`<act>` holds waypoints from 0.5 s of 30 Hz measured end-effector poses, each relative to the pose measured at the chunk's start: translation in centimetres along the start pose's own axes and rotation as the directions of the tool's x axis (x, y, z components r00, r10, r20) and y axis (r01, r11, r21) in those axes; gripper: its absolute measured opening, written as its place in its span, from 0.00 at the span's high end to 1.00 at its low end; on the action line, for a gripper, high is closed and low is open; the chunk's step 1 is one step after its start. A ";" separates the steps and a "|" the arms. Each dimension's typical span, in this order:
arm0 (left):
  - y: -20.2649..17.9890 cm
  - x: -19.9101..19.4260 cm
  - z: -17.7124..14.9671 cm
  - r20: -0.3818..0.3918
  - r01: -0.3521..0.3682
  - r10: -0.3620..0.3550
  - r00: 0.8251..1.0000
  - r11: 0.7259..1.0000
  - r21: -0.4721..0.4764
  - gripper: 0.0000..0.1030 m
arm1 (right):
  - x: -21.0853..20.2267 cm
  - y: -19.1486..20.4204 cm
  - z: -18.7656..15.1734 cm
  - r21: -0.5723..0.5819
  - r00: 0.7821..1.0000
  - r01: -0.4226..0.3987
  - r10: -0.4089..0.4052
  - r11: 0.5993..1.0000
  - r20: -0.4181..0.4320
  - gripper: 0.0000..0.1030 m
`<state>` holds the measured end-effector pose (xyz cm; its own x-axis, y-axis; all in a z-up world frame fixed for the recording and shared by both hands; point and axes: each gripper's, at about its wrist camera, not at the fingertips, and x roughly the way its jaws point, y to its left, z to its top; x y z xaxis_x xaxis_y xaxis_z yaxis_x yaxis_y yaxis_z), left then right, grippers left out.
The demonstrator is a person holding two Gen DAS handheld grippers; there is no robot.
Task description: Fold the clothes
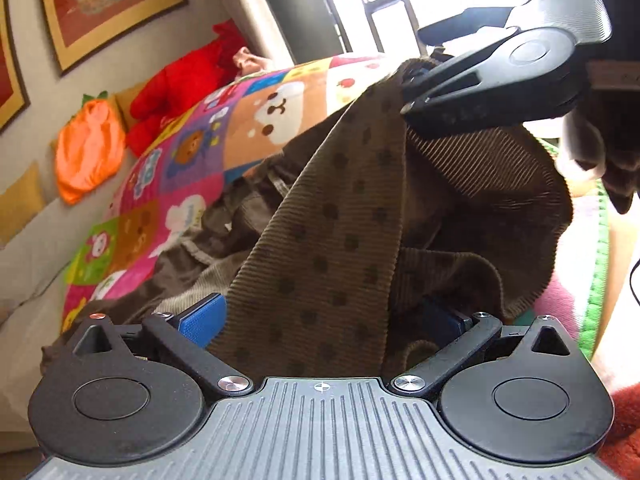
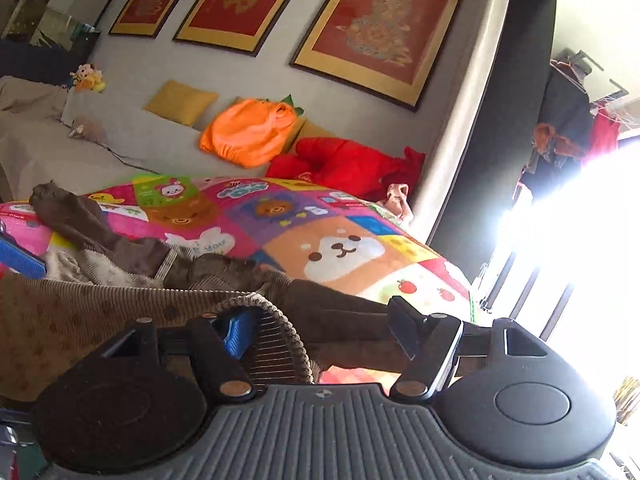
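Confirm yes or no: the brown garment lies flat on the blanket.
No: the brown garment hangs lifted, bunched between both grippers above the blanket.
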<state>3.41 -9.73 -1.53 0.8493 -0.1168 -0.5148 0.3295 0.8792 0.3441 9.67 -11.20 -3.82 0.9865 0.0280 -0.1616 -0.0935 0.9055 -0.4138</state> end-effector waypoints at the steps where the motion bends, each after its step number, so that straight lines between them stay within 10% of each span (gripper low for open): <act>1: 0.4 0.4 -0.2 -0.016 -0.019 0.019 1.000 1.000 -0.011 0.00 | -0.1 0.0 0.0 -0.005 1.000 -0.002 0.002 1.000 0.003 0.32; 15: 9.4 -0.8 -6.7 -0.199 -0.281 0.267 0.943 0.958 -0.046 0.00 | -2.2 0.6 -6.3 -0.017 0.980 -0.079 0.074 0.997 -0.186 0.32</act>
<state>3.08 1.74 -3.15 0.8065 0.2170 -0.5499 0.0577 0.8969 0.4385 6.61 -13.39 -9.37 0.9344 0.0160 -0.3558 -0.1732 0.8934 -0.4146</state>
